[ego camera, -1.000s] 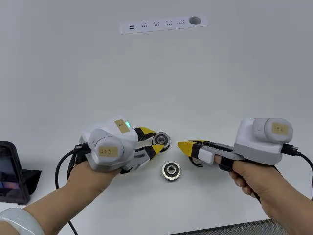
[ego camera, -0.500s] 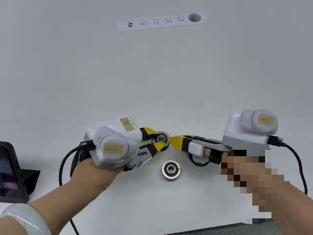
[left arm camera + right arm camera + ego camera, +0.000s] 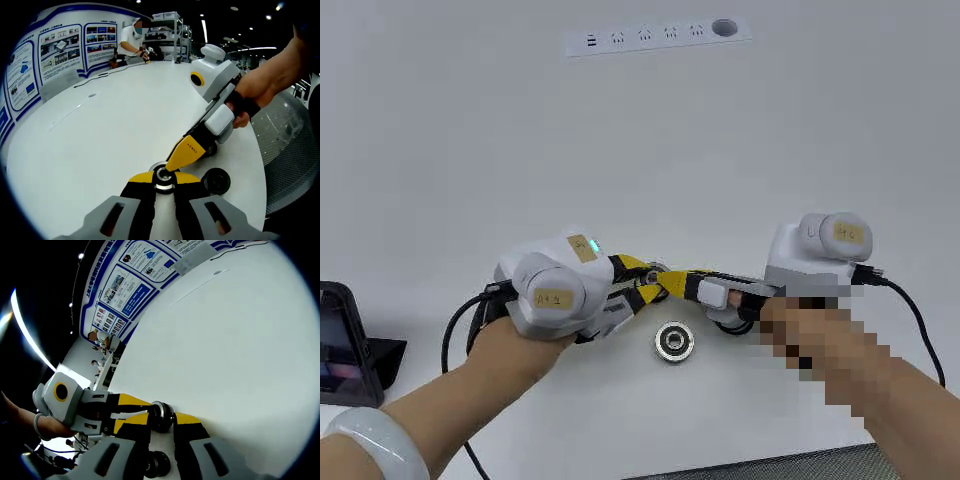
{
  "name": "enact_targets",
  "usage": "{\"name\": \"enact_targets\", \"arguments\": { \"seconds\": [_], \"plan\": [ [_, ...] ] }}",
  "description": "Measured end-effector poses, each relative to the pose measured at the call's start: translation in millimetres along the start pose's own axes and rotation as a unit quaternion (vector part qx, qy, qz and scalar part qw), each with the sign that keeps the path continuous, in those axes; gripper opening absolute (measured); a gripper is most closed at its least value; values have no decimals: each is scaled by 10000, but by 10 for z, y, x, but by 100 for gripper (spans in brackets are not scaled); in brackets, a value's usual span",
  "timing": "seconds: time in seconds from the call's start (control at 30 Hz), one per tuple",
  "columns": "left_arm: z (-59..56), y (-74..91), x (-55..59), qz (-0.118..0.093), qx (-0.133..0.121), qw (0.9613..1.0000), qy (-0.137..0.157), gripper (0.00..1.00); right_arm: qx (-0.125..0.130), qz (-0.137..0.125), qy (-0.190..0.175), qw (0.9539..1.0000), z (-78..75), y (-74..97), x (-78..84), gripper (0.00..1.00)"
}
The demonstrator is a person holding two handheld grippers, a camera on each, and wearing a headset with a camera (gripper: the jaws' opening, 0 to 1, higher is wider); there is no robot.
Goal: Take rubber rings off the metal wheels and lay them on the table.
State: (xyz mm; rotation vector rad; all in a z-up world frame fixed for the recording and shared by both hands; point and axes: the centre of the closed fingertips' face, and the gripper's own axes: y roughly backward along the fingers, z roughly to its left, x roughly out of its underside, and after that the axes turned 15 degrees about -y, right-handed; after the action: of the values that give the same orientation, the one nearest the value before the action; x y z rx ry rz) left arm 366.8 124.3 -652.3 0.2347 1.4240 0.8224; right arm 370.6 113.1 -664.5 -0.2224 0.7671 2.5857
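Note:
My left gripper (image 3: 642, 283) is shut on a small metal wheel (image 3: 162, 176) with a black rubber ring around it, held just above the white table (image 3: 650, 160). My right gripper (image 3: 672, 284) meets it from the right. In the right gripper view its jaws close on either side of the wheel's black rim (image 3: 162, 416), while the left gripper (image 3: 122, 410) reaches in from the left. A second wheel (image 3: 673, 341), also seen in the gripper views (image 3: 216, 181) (image 3: 155, 462), lies flat on the table just in front of the two grippers.
A white power strip (image 3: 658, 35) lies at the far side of the table. A dark device on a stand (image 3: 345, 350) sits at the left front. A black loop (image 3: 728, 324) lies under the right gripper. The table's front edge (image 3: 770, 465) is close.
My right gripper has moved left until its tips reach the wheel held in the left gripper. The left gripper has lifted slightly. The second wheel has stayed put.

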Motion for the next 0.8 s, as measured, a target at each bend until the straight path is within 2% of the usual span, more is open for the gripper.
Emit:
{"name": "enact_targets", "arguments": {
  "seconds": [0.3, 0.47, 0.67, 0.8],
  "plan": [
    [3, -1, 3, -6, -20, 10000, 27, 14, -127, 38, -144, 9998, 53, 25, 21, 17],
    [2, 4, 0, -13, -21, 10000, 30, 14, -82, 7, -104, 9999, 49, 55, 21, 14],
    [2, 1, 2, -13, -19, 10000, 32, 14, -16, -47, -28, 10000, 18, 83, 3, 5],
    [4, 3, 2, -13, -24, 10000, 44, 14, -27, -46, 24, 10000, 29, 84, -5, 3]
  ]
}}
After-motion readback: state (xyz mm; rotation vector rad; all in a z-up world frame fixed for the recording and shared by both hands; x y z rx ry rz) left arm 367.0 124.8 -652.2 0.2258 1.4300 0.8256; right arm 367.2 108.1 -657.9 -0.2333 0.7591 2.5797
